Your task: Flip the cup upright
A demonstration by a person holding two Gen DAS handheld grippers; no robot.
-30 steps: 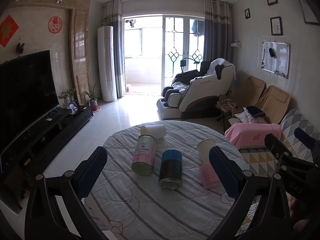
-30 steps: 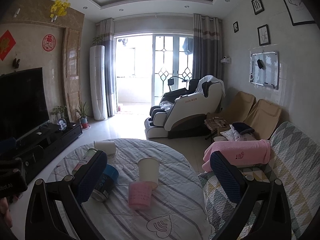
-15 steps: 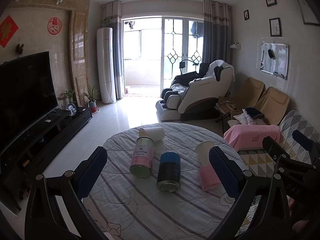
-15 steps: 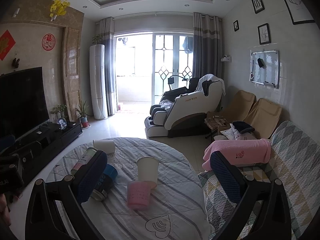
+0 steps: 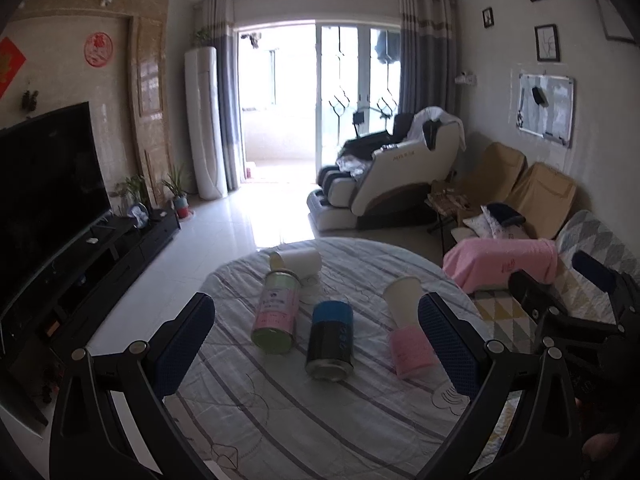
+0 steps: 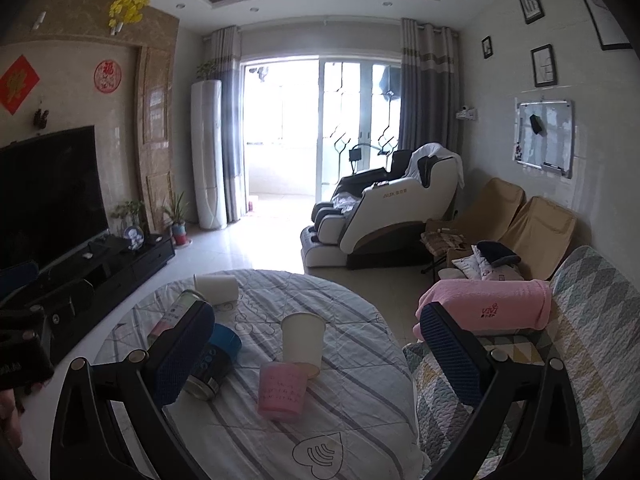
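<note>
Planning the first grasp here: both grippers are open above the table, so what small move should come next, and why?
Probably ease the right gripper forward and down toward the pink cup. That cup lies on its side against the white paper cup and sits nearly centred between the right gripper's open jaws. The left gripper frames the dark blue can instead.

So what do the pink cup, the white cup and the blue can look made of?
Pink cup: likely frosted plastic, matte and faintly translucent. White cup: probably paper, a dull plain wall with a rolled rim. Blue can: apparently metal, with a shiny silvery end rim and a printed body.
</note>
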